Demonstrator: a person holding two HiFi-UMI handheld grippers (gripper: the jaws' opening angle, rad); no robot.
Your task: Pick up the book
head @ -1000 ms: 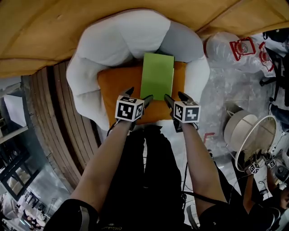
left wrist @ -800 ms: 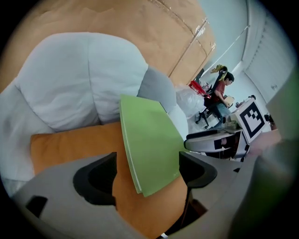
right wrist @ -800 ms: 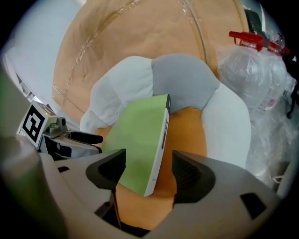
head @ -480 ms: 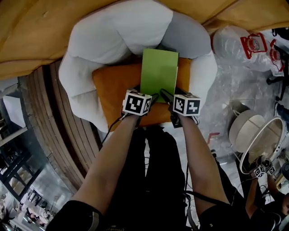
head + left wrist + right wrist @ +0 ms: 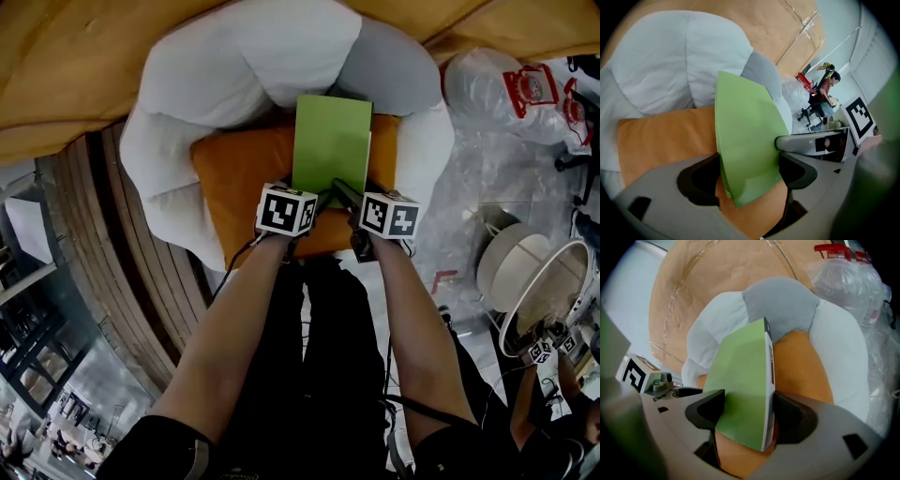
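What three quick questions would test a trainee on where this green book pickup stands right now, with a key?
1. True or false: the flat green book lies open with its pages showing.
2. What is directly under the book? A) a soft orange cushion B) a wooden tabletop C) a metal tray
3. How many of the two handheld grippers have a corner of the book between their jaws?
Key: 1 false, it is closed. 2 A. 3 both: the left gripper stands open round one near corner, and the right gripper's jaws are opening round the other.
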